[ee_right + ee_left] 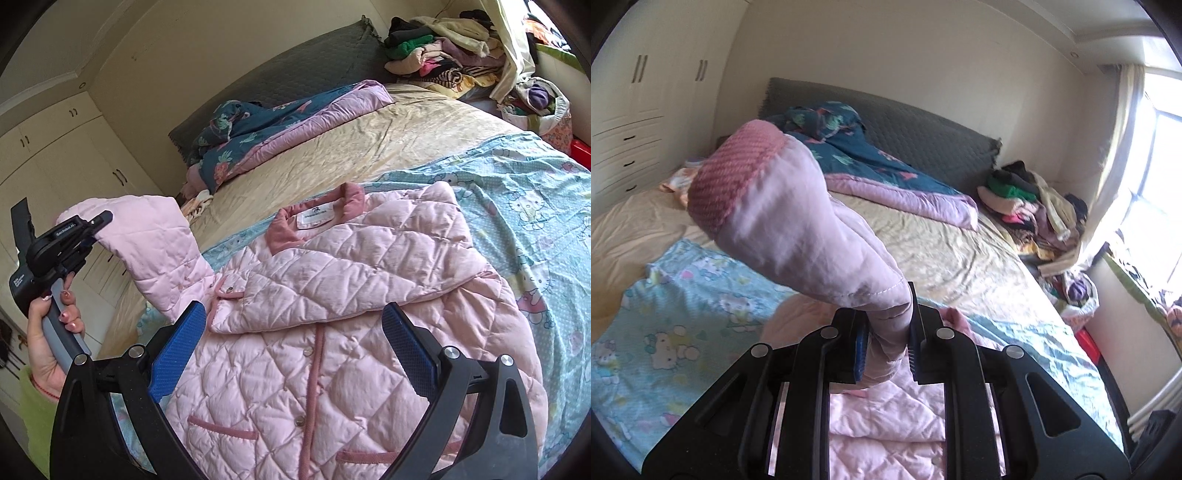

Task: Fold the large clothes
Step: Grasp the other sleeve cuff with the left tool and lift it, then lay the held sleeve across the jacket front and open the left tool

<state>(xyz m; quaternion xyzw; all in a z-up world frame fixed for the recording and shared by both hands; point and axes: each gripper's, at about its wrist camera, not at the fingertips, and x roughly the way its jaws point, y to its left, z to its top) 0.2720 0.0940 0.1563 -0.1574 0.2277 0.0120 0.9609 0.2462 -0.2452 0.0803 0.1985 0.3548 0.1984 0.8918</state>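
One pink quilted jacket (332, 314) lies on the cartoon-print sheet (524, 206).

We are in a lived-in home bedroom. A wide bed with a rumpled beige sheet (960, 254) fills most of the room, backed by a grey quilted padded headboard (916, 136). A dark teal floral duvet with lilac lining (871, 166) lies bunched near the headboard, and a light blue cartoon-print cotton sheet (528, 206) is spread over the near end. We see cream built-in wardrobe doors with dark handles and drawers (631, 122) along one wall, a heap of mixed loose clothes (443, 55) piled at the bed's far corner, and a bright window with a pale curtain (1123, 162) beside it.
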